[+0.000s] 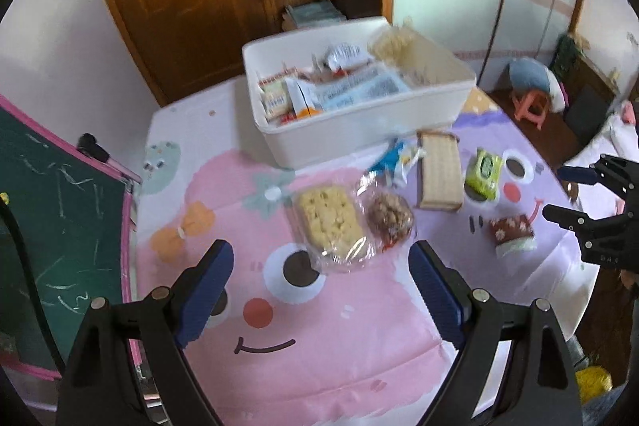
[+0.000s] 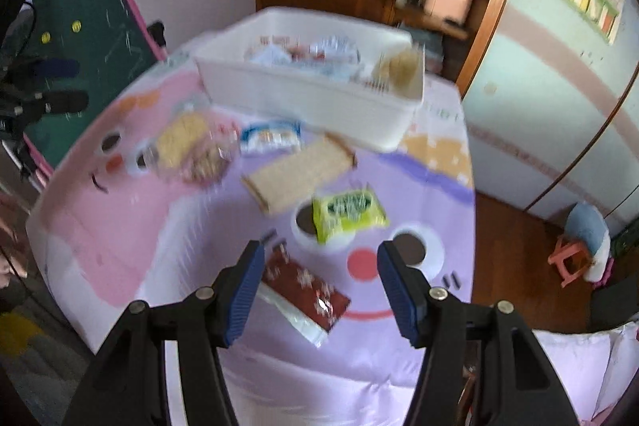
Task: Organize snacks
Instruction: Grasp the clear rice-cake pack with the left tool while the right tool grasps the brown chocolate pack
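Several snacks already fill the white bin, six packets remain on the tablecloth, and both grippers gape empty.

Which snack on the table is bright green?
The lime-green packet, lying between the long tan cracker pack and the dark red packet. It is the only green snack.

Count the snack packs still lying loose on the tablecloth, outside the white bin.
6: yellow rice cake, brown cluster pack, blue packet by the white bin, tan wafer block, green packet, dark red packet nearest the right claw.
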{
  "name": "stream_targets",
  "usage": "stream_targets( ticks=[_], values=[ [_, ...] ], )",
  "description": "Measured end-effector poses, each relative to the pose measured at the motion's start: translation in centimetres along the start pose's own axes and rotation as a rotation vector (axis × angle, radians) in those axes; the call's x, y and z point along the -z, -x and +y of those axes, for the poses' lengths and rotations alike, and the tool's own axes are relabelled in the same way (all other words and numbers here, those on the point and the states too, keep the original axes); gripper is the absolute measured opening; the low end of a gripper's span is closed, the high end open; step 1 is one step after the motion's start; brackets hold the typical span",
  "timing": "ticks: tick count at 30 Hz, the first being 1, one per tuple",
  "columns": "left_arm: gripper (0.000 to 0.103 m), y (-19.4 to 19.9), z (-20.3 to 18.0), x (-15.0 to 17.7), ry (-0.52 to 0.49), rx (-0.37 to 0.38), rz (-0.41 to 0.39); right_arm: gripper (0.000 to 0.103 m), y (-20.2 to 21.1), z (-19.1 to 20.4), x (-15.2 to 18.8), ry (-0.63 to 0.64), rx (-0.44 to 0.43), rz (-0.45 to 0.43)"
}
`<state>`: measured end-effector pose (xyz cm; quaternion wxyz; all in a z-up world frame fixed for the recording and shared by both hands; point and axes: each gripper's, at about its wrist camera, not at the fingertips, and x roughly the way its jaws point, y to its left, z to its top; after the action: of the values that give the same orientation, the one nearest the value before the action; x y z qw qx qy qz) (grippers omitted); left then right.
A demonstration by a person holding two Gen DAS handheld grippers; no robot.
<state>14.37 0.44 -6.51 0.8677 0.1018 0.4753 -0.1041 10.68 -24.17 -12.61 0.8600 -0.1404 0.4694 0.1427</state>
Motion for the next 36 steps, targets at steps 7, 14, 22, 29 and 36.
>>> stream_targets(
  ticks=[7,14,22,29,36],
  values=[
    [0.089,-5.4,-0.6,0.8,-0.027,0.020,0.127,0.059,-4.3,1.1,2.6,0.144,-0.033,0.131],
    [0.089,-10.0,0.1,0.6,0.036,0.044,0.216,0.059,-6.7,2.3,2.6,0.219,-0.056,0.149],
    [0.089,-13.4,1.7,-0.1,0.173,0.093,0.269,0.057,-8.2,0.8,1.2,0.108,-0.162,0.133],
    [0.089,-15.9,2.7,-0.4,0.320,0.105,0.272,0.038,-8.1,0.6,1.1,0.008,-0.123,0.114],
    [0.089,-17.6,1.7,-0.5,0.295,0.036,0.253,0.037,-7.5,1.1,1.8,-0.076,-0.076,0.072]
  ],
)
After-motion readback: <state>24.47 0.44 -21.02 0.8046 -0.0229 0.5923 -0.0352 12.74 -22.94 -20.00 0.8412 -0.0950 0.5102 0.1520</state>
